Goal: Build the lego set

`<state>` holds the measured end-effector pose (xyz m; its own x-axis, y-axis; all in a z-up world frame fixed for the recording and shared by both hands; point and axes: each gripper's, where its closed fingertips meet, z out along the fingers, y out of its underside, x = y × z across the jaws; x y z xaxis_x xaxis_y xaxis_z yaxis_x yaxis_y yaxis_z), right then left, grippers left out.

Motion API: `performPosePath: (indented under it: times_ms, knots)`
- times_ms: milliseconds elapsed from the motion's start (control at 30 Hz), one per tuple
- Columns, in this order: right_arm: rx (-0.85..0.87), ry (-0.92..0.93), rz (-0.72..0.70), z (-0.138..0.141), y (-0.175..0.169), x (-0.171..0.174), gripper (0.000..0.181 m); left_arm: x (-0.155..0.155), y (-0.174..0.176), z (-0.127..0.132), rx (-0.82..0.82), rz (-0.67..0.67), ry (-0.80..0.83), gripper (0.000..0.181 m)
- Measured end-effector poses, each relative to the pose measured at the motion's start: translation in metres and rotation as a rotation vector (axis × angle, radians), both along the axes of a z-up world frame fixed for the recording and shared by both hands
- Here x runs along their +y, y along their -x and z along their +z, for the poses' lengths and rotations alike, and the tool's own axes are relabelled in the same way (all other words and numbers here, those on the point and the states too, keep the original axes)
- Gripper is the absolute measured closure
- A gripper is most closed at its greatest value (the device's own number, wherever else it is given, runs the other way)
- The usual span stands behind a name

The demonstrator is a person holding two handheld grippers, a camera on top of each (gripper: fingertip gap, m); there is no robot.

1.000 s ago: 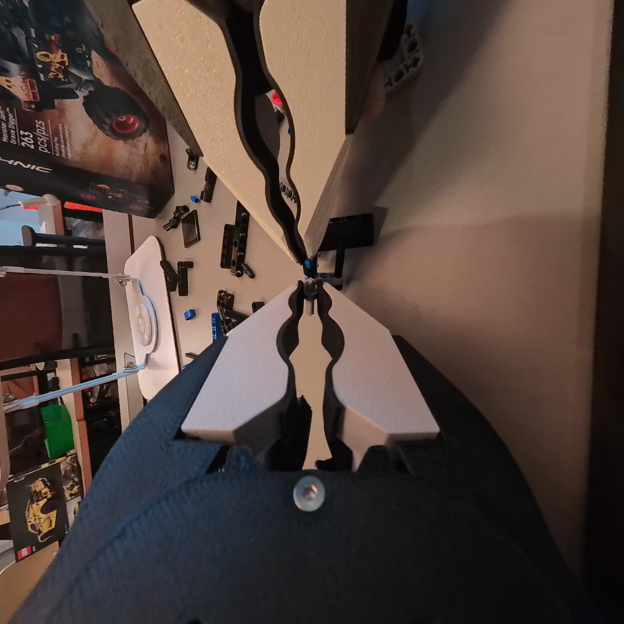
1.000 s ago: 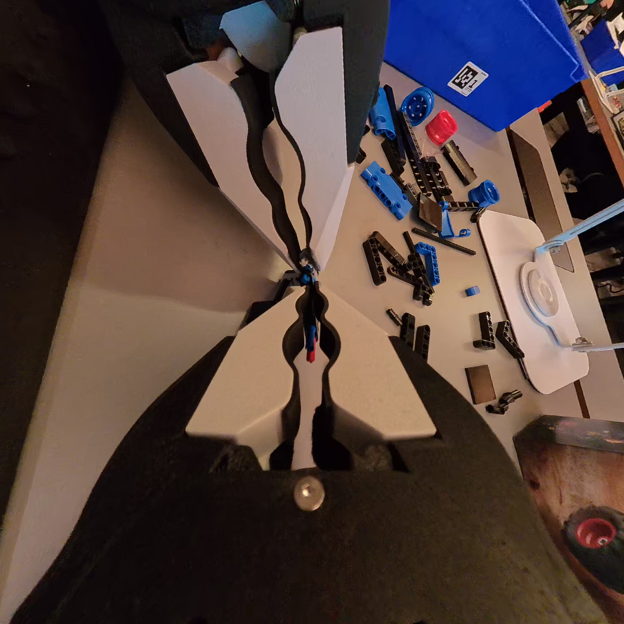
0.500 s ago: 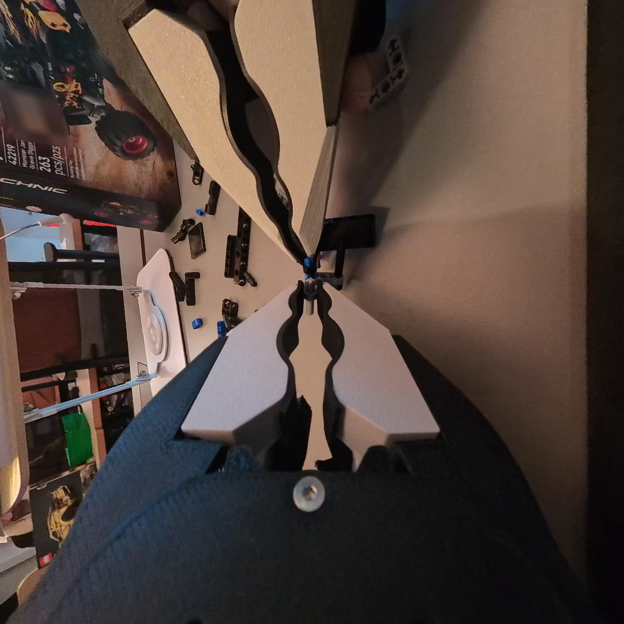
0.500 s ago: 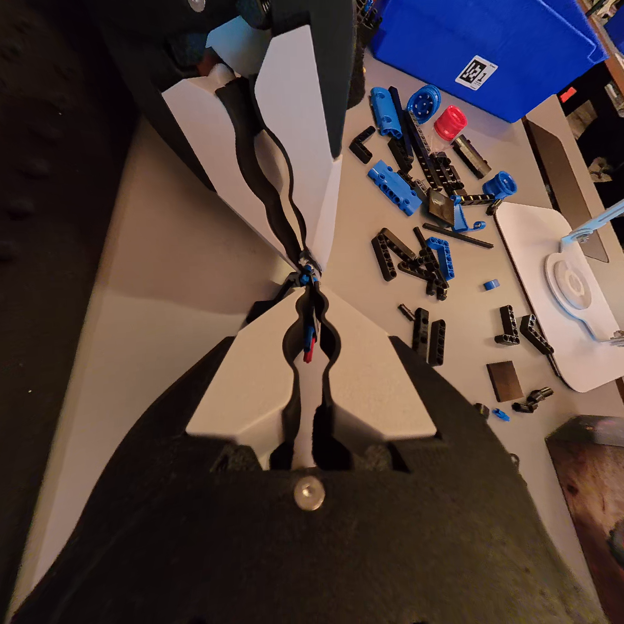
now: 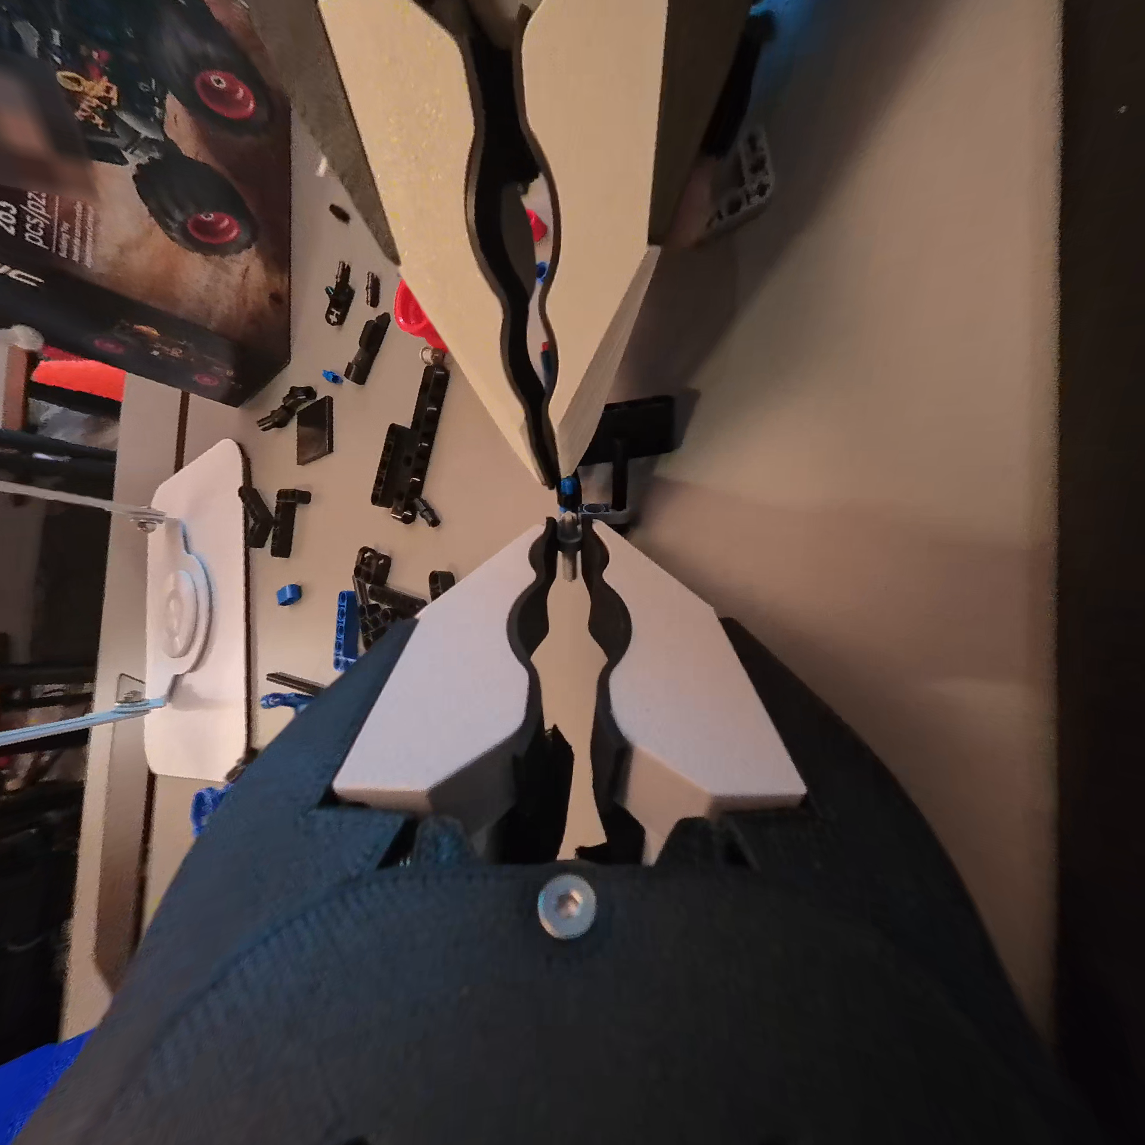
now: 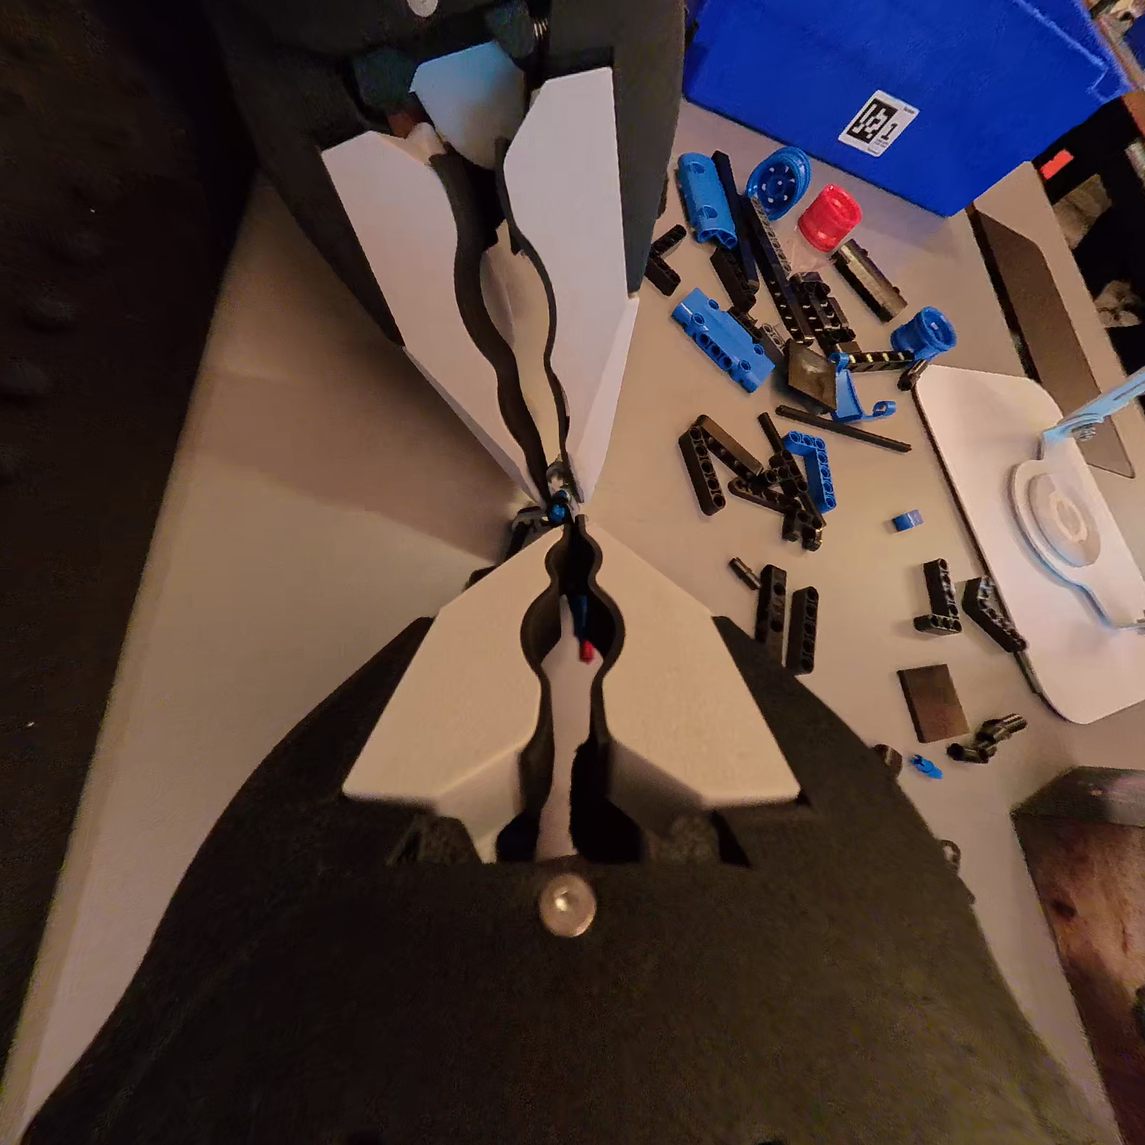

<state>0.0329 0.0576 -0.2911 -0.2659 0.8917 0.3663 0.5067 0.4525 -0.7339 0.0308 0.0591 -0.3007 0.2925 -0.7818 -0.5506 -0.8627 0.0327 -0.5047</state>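
Note:
In the left wrist view my left gripper [image 5: 567,526] is shut on a short grey pin [image 5: 568,551] that stands between its pads. The pin's front end meets a small grey connector [image 5: 604,509] joined to a black beam part [image 5: 638,424]. My right gripper [image 5: 561,474] comes in from above, tip to tip with the left, with a blue pin end [image 5: 567,486] at its tips. In the right wrist view my right gripper [image 6: 573,526] is shut on a thin blue piece with a red end [image 6: 582,626]. The left gripper [image 6: 557,477] faces it, with the blue pin end [image 6: 557,511] between the two.
Loose black and blue beams [image 6: 756,471] lie on the table to the right, with a red hub [image 6: 829,217] and a blue hub [image 6: 777,183]. A blue bin [image 6: 898,80] stands behind them. A white pad [image 6: 1022,526] and the set's box [image 5: 155,204] lie farther off. The grippers are tip to tip, or close to it.
Both grippers stay tip to tip and keep their grasps. They have turned a little together, so the table parts and the box have shifted in both views.

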Motion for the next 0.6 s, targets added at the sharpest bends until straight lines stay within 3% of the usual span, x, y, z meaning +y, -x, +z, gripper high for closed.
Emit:
performPosePath:
  times_ms: [200,267,600]
  knots:
    - [-0.011,0.102,0.016,0.0001,-0.0021,-0.0002,0.181,0.0018,-0.0007,0.0000,-0.047,0.005,0.033,0.176]
    - [-0.024,0.099,0.029,-0.0017,-0.0029,-0.0026,0.172,0.0025,0.0001,-0.0003,-0.040,0.007,0.030,0.176]
    - [-0.024,0.093,0.012,-0.0033,-0.0017,0.0000,0.177,0.0021,-0.0021,0.0000,-0.113,0.007,0.079,0.177]
